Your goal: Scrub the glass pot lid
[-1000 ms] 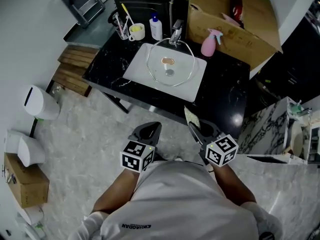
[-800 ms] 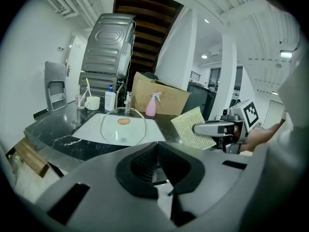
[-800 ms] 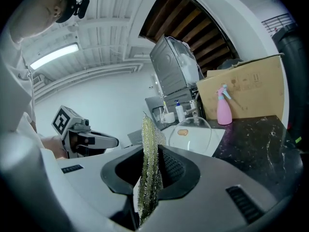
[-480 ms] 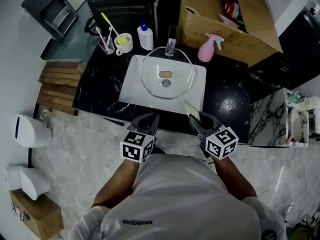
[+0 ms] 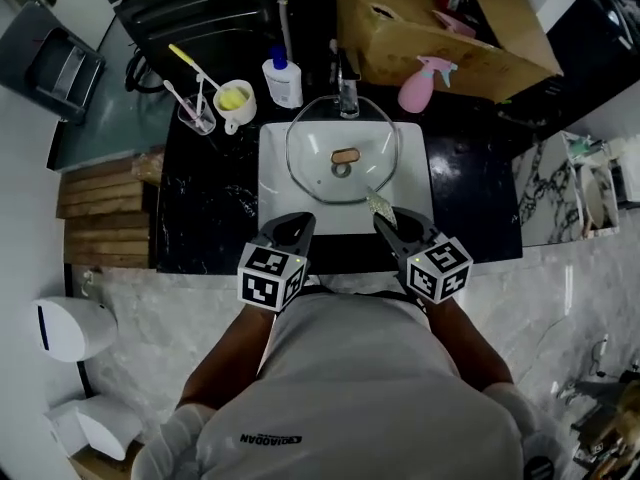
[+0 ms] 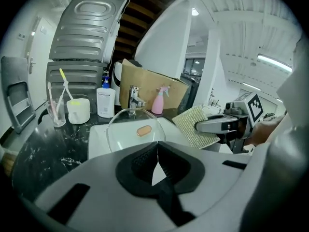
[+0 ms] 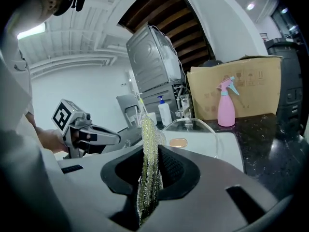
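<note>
One glass lid point(image 5: 342, 138) in white sink point(image 5: 272, 188)

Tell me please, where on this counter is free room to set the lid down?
Bare black counter lies left of the sink, before the cup and toothbrush glass, and right of it, before the pink spray bottle. The back edge is crowded: soap bottle, faucet, cardboard box.

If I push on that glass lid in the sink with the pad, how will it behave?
Probably stiff and breakable: the lid is clear glass. It seems to stand tilted in the basin, not flat, so a push may rock or slide it. Smooth glass on a glazed basin looks slippery.
</note>
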A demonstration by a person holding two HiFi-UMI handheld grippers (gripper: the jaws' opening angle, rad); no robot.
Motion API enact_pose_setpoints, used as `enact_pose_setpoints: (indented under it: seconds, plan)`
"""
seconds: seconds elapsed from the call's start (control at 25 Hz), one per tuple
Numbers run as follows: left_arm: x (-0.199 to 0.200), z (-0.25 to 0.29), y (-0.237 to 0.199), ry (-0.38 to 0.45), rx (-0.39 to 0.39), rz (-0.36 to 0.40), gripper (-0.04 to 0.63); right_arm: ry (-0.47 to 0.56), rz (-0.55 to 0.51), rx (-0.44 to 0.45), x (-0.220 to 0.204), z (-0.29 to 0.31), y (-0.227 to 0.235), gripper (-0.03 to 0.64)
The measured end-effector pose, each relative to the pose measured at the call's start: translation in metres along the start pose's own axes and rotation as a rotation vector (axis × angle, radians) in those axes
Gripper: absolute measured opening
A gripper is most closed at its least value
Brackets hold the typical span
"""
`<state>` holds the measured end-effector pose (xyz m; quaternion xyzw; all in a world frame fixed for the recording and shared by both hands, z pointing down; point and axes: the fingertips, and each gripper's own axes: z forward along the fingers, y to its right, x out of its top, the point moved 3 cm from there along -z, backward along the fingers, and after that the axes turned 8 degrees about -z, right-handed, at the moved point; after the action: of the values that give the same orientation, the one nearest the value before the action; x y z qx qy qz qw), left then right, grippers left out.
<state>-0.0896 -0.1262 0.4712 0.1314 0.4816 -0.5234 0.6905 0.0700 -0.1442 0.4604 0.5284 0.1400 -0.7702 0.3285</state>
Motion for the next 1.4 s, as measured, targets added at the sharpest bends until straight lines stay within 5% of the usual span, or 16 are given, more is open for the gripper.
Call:
enact_pose_setpoints:
  seconds: [0.24,0.6,1.4]
  plan:
    - [0.007,0.001,-0.029,-0.044,-0.083,0.055,0.015,-0.015,-0.014,-0.11,0.003,0.02,-0.014,0.083]
    - [0.007,0.002,-0.047,-0.062,-0.119,0.062,0.015,-0.141,-0.227,-0.213,0.008,0.049,-0.001,0.083]
    - [0.008,-0.017,-0.072,-0.018,-0.046,0.017,0.015,-0.42,-0.576,-0.347,-0.018,0.139,0.066,0.084]
